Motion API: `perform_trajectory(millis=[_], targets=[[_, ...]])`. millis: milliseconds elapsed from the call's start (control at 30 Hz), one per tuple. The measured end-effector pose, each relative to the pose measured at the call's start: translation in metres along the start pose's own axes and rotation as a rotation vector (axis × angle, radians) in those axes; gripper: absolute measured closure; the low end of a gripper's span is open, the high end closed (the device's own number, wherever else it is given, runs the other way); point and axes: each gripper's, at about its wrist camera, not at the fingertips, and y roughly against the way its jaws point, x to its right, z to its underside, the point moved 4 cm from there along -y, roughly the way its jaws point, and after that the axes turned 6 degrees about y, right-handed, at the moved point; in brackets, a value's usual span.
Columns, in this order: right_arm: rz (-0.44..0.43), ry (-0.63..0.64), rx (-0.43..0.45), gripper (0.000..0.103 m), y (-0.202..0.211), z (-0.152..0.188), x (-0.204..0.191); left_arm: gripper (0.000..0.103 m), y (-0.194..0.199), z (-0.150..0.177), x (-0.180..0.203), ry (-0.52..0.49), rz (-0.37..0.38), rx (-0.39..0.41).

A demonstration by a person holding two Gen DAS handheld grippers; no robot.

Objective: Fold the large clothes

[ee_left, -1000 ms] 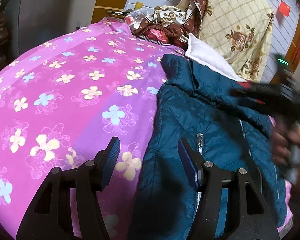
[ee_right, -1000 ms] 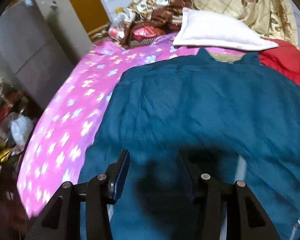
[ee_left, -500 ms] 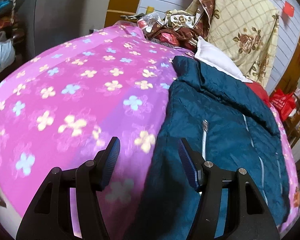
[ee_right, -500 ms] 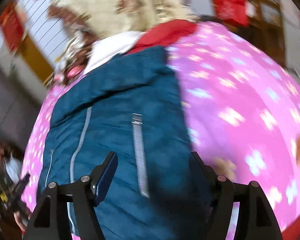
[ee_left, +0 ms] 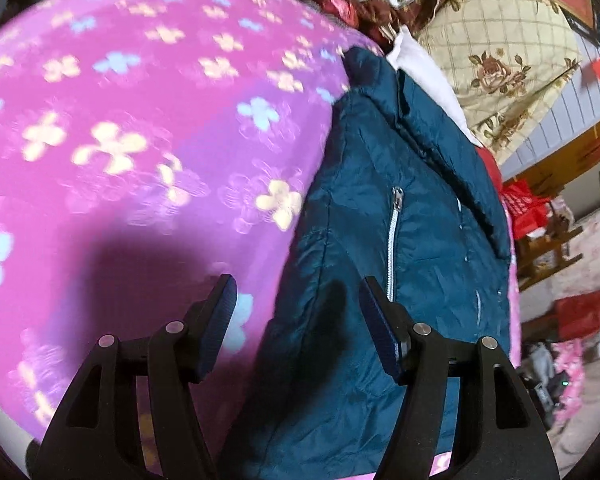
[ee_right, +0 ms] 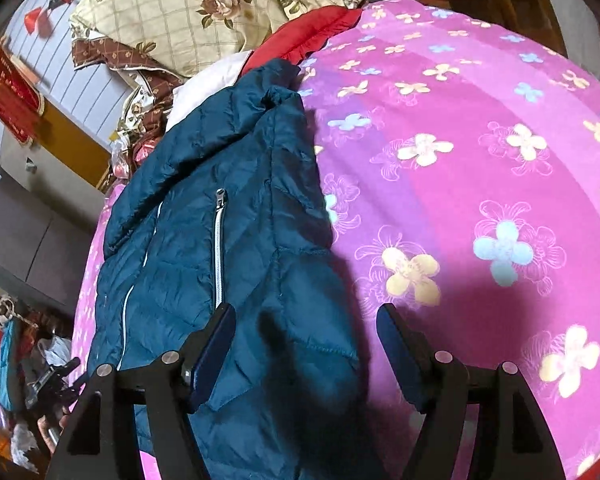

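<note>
the jacket (ee_left: 384,264) is laid lengthwise on the bedspread (ee_left: 140,152), collar at the far end by the pillows. the left gripper (ee_left: 296,324) and right gripper (ee_right: 306,344) are held wide open, empty, over its near side edges, apparently for grasping there.

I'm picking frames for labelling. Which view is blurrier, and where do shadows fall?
Left wrist: the bedspread is motion-smeared on the left, the jacket sharper; a dark shadow lies ahead of the fingers. Right wrist: mostly crisp, with shadow on jacket and bedspread near the fingers. Both show fisheye bending.
</note>
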Motion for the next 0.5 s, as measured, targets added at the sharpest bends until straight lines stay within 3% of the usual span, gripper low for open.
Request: perform_trajectory(millis=[200,300,400,500], targets=[[-0.070,-0.047,-0.036,0.032,-0.018,-0.008,0.007,0.038,-0.016,-0.001,0.011,-0.001,0.088,-0.070],[-0.127,-0.063,-0.042,0.032,-0.022,-0.010,0.006,0.034,-0.015,0.005,0.013,0.009,0.148,-0.074],[-0.215,-0.084,-0.073,0.032,-0.024,-0.006,0.003,0.033,-0.016,0.016,0.012,0.055,0.255,-0.151],[-0.249,-0.077,-0.096,0.032,-0.021,0.001,0.000,0.033,-0.008,0.027,0.009,0.056,0.298,-0.163]])
